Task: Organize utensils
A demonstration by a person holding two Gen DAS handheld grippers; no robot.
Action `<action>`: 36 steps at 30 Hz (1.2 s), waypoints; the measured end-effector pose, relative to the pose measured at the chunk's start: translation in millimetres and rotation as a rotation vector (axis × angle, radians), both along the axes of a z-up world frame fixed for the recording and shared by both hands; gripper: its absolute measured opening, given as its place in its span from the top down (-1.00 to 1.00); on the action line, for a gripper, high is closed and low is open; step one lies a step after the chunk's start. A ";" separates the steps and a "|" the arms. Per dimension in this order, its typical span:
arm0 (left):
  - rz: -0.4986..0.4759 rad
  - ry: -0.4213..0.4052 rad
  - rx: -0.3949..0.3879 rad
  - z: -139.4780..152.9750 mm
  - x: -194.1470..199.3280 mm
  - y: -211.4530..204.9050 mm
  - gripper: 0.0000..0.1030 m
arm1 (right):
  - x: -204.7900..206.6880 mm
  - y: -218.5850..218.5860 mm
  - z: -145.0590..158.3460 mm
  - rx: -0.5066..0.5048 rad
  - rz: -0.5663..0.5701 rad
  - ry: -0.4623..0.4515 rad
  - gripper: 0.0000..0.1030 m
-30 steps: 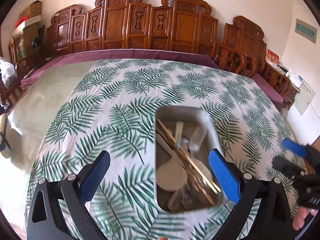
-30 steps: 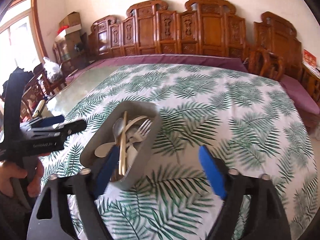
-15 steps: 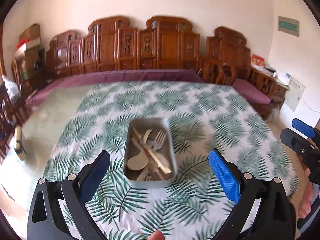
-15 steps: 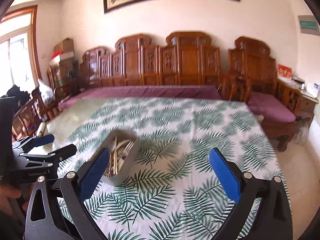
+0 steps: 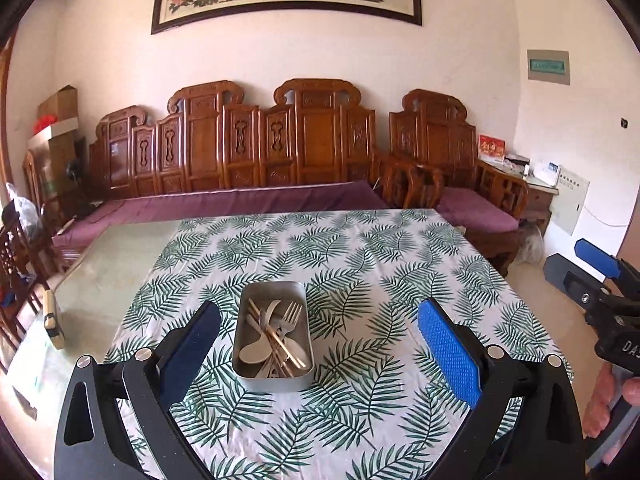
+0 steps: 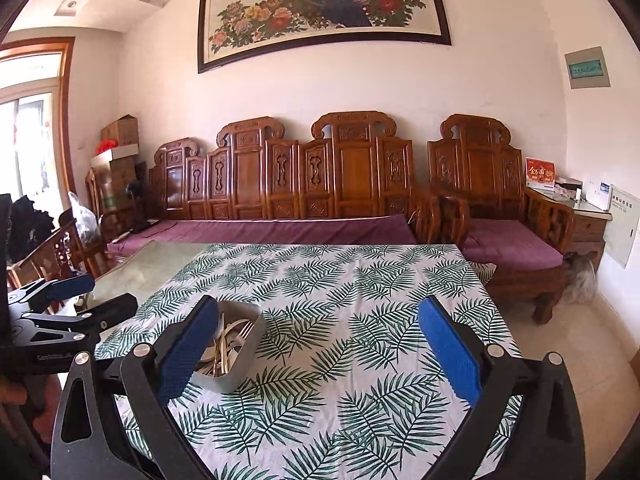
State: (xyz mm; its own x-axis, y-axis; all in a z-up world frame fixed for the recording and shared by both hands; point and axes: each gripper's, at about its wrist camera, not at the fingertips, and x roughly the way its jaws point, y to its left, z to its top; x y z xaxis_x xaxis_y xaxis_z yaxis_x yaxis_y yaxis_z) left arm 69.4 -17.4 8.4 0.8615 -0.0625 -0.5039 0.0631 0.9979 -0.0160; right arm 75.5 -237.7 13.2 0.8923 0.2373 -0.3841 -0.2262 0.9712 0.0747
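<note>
A grey metal tray (image 5: 245, 311) (image 6: 249, 343) sits on the leaf-print tablecloth (image 5: 360, 264) (image 6: 340, 292). Inside it lie a fork (image 5: 289, 319), spoons (image 5: 256, 354) and wooden chopsticks (image 5: 276, 338) in a loose pile. My left gripper (image 5: 318, 346) hangs open above and in front of the tray, nothing between its blue pads. My right gripper (image 6: 316, 346) is open too, empty, to the right of the tray; its left finger (image 6: 188, 350) overlaps the tray in the right wrist view. Each gripper shows at the edge of the other's view, left gripper (image 6: 72, 304), right gripper (image 5: 592, 276).
The cloth covers most of a glass-topped table (image 5: 116, 264); a small object (image 5: 52, 320) lies near its left edge. Carved wooden benches with purple cushions (image 5: 240, 200) (image 6: 280, 232) stand behind the table. A person's hand (image 5: 608, 404) holds the right gripper.
Both grippers have risen and pulled back from the tray, which now looks smaller and farther off. Both stay empty; the right jaws spread wider than at first.
</note>
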 end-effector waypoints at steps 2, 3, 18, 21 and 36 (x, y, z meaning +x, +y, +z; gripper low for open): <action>0.001 -0.012 -0.008 3.4 -2.7 0.7 -0.85 | -1.4 -2.3 0.5 0.003 -0.003 -0.001 -0.95; 0.002 -0.015 -0.010 3.9 -3.7 1.3 -0.85 | -0.4 -2.5 0.1 0.003 -0.002 0.000 -0.95; 0.016 -0.006 -0.015 1.4 -0.5 2.8 -0.85 | 0.5 -3.9 -2.4 0.001 -0.011 0.003 -0.95; 0.017 -0.007 -0.013 1.2 0.2 2.7 -0.85 | 0.6 -3.4 -2.9 0.000 -0.008 0.002 -0.95; 0.017 -0.007 -0.013 1.4 0.3 2.6 -0.85 | -0.2 -1.6 -2.9 -0.001 -0.006 0.000 -0.95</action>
